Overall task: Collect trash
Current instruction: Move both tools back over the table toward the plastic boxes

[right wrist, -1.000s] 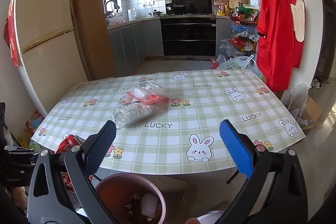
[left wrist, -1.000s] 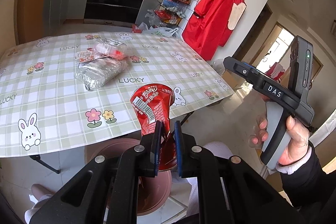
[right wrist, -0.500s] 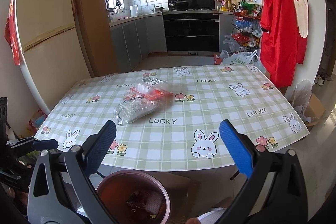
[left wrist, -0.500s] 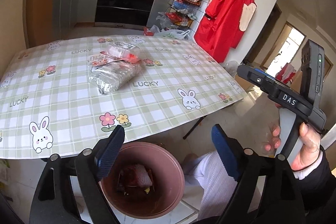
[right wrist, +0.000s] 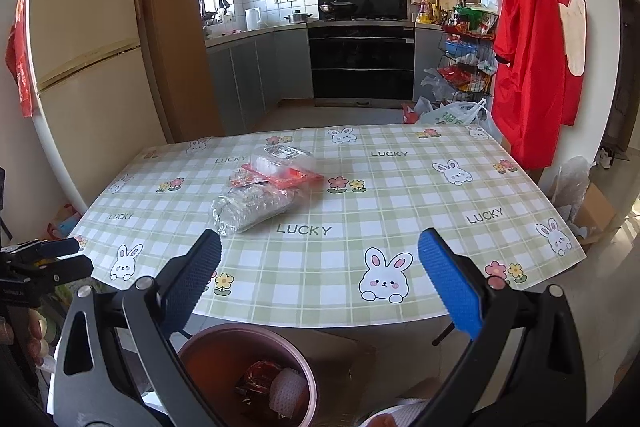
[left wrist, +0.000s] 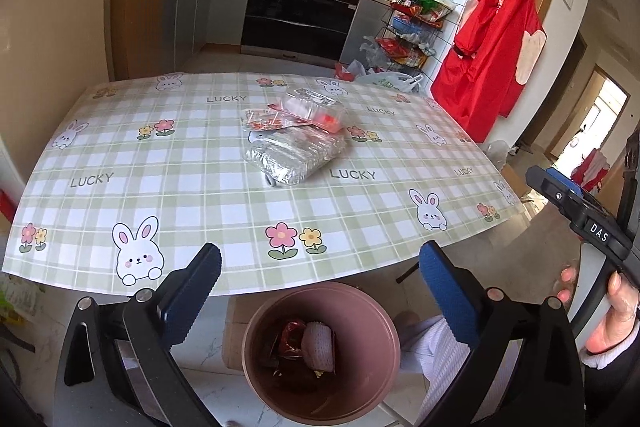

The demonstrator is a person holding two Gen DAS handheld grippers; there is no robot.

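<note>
Left tool (left wrist: 320, 279) released, jaws just spread wide with nothing between, hovering above pink waste bin (left wrist: 320, 351) so trash falls in. Right tool (right wrist: 320, 267) likewise released, empty. Remaining wrappers (left wrist: 296, 143) heaped on counter (left wrist: 120, 195) at 12 o'clock. Bin contents shadowed, hard to identify beyond red wrapper (left wrist: 292, 339).

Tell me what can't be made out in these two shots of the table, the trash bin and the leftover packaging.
- Trash bin contents: a red wrapper and a white wad show; the rest is in shadow in the left wrist view, and the right wrist view cuts the bin at its lower edge.
- Pile of clear plastic packaging: the pieces overlap, so no count.
- Print on the packaging: too small in both views.
- Table legs: mostly hidden under the cloth.
</note>
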